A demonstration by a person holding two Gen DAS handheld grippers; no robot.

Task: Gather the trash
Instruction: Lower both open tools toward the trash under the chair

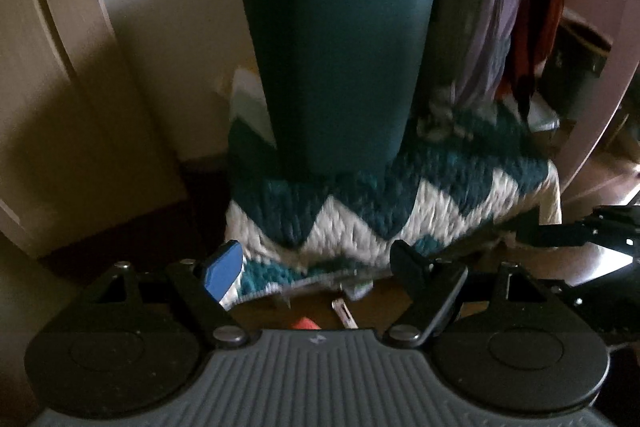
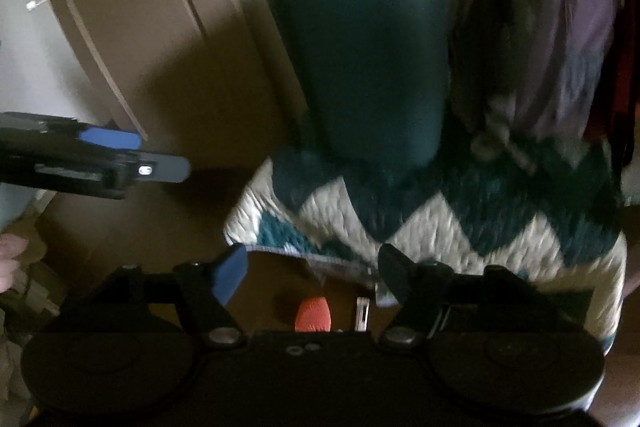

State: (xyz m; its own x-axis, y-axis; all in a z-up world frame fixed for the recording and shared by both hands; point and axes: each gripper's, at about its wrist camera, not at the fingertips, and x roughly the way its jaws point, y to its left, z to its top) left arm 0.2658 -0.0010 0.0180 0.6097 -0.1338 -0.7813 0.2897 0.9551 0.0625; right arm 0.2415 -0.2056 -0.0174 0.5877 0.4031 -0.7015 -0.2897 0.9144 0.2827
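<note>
**Both grippers come down toward bits on the floor**

The trash pick-up looks like it is only starting. Nothing is held yet. The left gripper has its fingers wide apart with nothing between them. The right gripper is the same: fingers spread wide and empty.

Low in the middle of the right wrist view, just past the fingers, lies a small orange thing on the brown floor. Right beside it is a little white strip. I think these are the trash to grab, but the picture is blurry and I cannot tell what they are. In the left wrist view they sit at the bottom middle too, half hidden by the gripper body. I see no trash bag or bin, so where the bits go I cannot tell.

Behind them stands a chair with a zigzag blanket, teal and white, hanging over the seat. A big teal cushion leans up on it, and purple-grey clothes hang at the upper right. A tan door fills the upper left. The room is dim.
</note>
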